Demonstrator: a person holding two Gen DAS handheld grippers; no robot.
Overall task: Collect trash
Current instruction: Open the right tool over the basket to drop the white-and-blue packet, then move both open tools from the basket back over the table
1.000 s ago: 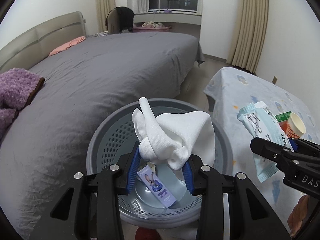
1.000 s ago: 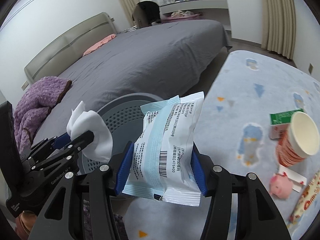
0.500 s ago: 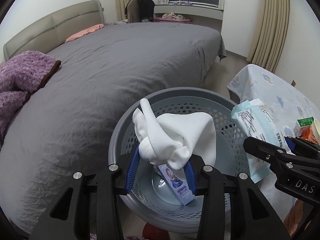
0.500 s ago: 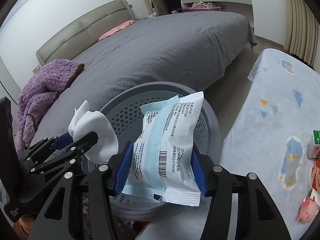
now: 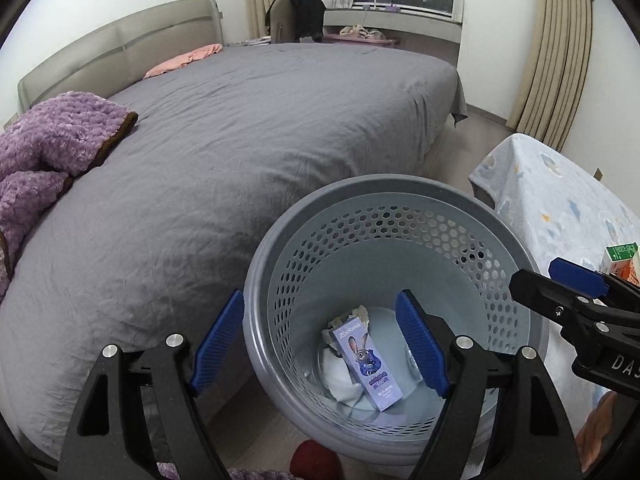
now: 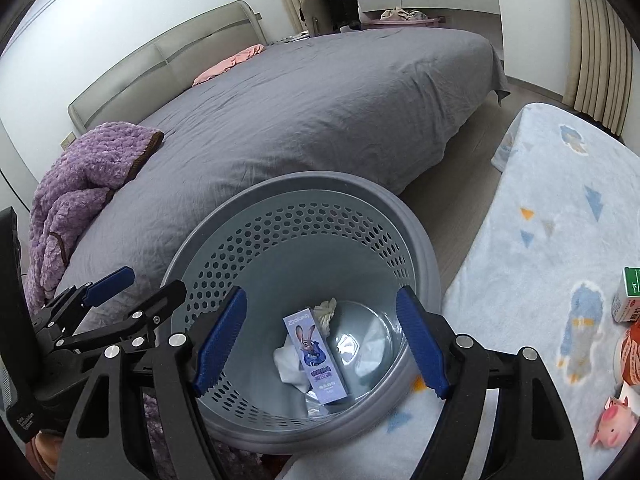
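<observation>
Grey mesh bin (image 5: 400, 216) fills the left wrist view, where the left gripper (image 5: 320, 340) hangs over it, jaws opening and empty, with a white cloth (image 5: 340, 380) and a purple box (image 5: 370, 356) on the bottom. From the right wrist, the right gripper (image 6: 320, 336), jaws opening with nothing between them, hovers over the same trash; the wide fingers (image 6: 420, 340) could catch the rim and tip the bin.

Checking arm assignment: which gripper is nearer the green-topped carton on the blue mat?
Right. The right gripper hangs over the basket beside the mat with the carton; the left gripper sits on the bed side.
</observation>
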